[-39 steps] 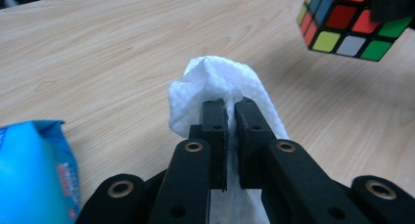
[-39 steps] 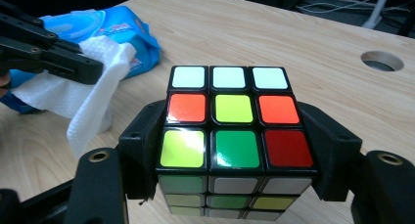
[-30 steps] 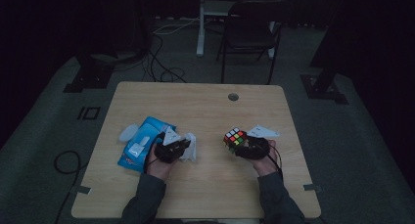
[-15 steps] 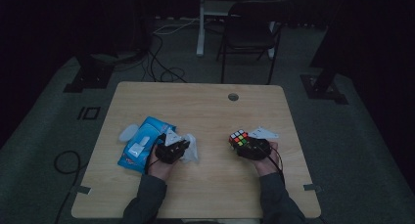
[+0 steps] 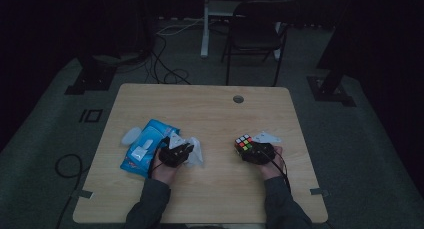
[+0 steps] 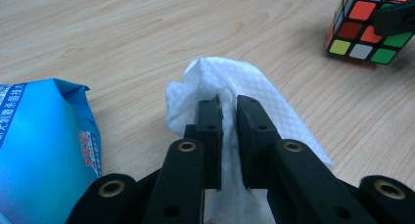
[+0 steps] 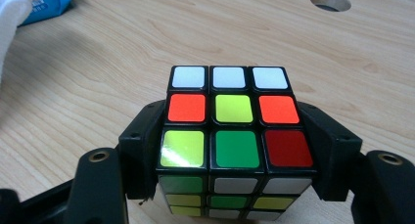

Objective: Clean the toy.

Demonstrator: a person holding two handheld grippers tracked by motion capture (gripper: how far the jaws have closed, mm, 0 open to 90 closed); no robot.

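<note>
Dim room, pale wooden bench [image 5: 210, 114], with a dark chair [image 5: 255, 34] and cables on the floor beyond it. Both tongs work near the person's edge.

The left tongs [image 6: 229, 111] are pinched nearly shut on a white wipe [image 6: 230, 79]; the cloth bunches up between the two black jaws and spills out ahead of them and off to one side. In the high view the left tongs [image 5: 176, 153] sit just beside a blue wipe packet [image 5: 142, 151], with the wipe [image 5: 196, 150] hanging on the side that faces the middle of the bench. A small pale lid or cap [image 5: 131, 136] lies just past the packet's far corner.

The right tongs [image 7: 235, 150] are clamped on a puzzle cube [image 7: 227, 116], one jaw against each side face, the top face of white, orange, yellow, green and red tiles turned up toward the camera. In the high view the cube [image 5: 244, 143] sits at the front of the right tongs [image 5: 252, 150], held at or just above the bench, on the side facing the left hand.

From the left gripper view, the cube [image 6: 372, 26] lies ahead and off to the right of the wipe, well apart from it. The wipe has to travel across to the cube, or the cube to the wipe; the likely next move is to bring the two together so the cloth can rub a face of the cube. The cable hole [image 7: 331, 1] in the bench lies farther back.
</note>
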